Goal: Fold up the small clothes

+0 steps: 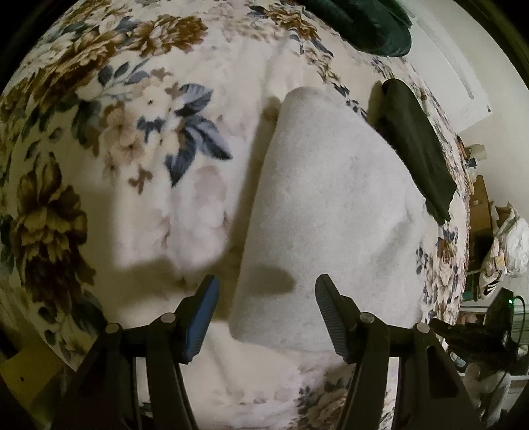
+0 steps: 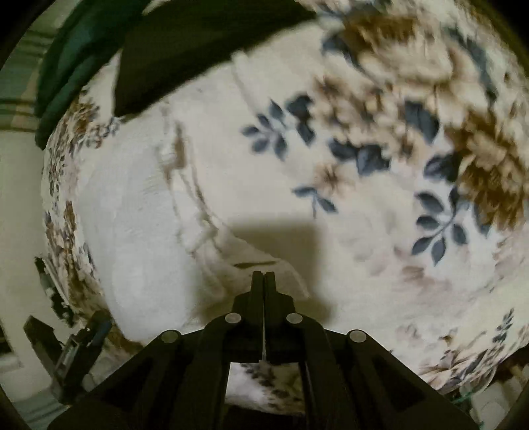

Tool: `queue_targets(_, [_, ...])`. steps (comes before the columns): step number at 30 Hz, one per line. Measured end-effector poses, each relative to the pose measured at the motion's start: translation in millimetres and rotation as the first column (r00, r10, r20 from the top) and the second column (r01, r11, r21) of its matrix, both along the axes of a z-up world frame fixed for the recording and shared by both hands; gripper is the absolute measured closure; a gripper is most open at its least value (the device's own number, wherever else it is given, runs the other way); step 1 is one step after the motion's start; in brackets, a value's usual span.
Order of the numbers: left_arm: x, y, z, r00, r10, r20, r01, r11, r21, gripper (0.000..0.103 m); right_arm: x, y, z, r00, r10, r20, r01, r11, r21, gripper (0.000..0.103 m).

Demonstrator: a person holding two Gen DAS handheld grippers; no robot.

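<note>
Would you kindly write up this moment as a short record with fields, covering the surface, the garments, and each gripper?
surface: floral blanket
white garment: folded white cloth, lying flat on the blanket
dark garment: black folded piece, beside the white one's far edge
green item: dark green cloth at the far end
left gripper: left gripper open, over the white cloth's near edge, holding nothing
right gripper: right gripper shut; whether it pinches the cloth edge is unclear
</note>
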State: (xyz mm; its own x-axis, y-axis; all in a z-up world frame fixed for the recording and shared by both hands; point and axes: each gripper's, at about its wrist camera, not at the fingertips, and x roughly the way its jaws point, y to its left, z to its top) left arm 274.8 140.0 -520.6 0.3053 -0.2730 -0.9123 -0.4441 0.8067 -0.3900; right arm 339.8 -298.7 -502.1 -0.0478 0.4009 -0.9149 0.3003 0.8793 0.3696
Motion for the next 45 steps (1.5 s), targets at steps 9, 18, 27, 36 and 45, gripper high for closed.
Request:
queue_targets(9, [42,-14,10,0.997,-0.076,0.022,0.071,0.979,0.189,0.045,75,27,23,0.988,0.069,0.139,-0.082,0.992,0.092,0.055])
queue_targets(18, [99,-79,-45,0.968,-0.217,-0.127,0.243,0.936,0.253,0.003,137,64,-3,0.976,0.132,0.174,-0.140,0.989,0.038,0.036])
queue_targets(27, [114,-66,-61,0.980,-0.179,-0.088,0.195,0.954,0.230,0.000,179,97,-34,0.955,0.207,0.212,-0.218,0.975,0.029,0.036])
queue_targets(36, [105,-56,-40,0.995,-0.098,-0.036,0.104,0.968,0.229,0.000,174,114,-3,0.883,0.298,0.362,-0.237,0.950,-0.205,0.101])
queue_targets(45, [51,-19,0,0.998,-0.035,-0.047,0.049,0.936,0.348,0.000,176,73,-5,0.958,0.215,0.189,-0.210,0.977,-0.045,0.089])
